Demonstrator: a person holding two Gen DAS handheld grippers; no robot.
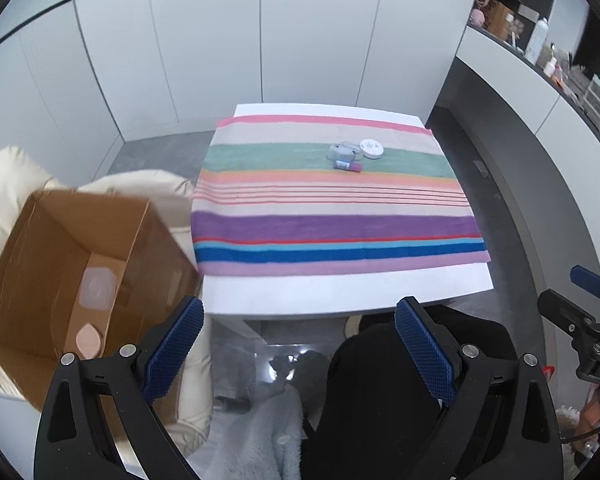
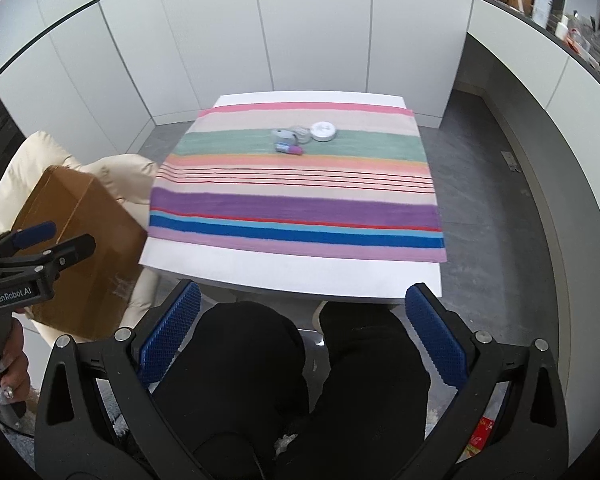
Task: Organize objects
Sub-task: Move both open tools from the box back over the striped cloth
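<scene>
A: Our left gripper (image 1: 299, 322) hangs low in front of the table (image 1: 340, 292), jaws spread wide and holding nothing.

B: Same for our right gripper (image 2: 302, 316): released, empty, above our black-clad knees (image 2: 260, 344). From the right wrist view we also see the left tool off to the side, near the box (image 2: 80, 248), its jaws parted.

A: The things to sort lie together on the green stripe of the towel (image 1: 332, 208), toward the far side of the table. We see a white round tin (image 1: 371, 148), a clear lidded case (image 1: 342, 151) just beside it, and a small tube (image 1: 348, 165) with a purple cap in front of both.

B: From our side they read the same: tin (image 2: 323, 131), case (image 2: 294, 134), tube (image 2: 289, 149), all close, well apart from either gripper.

A: The box (image 1: 80, 280) sits open on a cream cushion (image 1: 4, 184) left of the table. Inside we make out a clear lid (image 1: 96, 288) and a pinkish piece (image 1: 87, 340).

B: We cannot tell what that piece is.
</scene>
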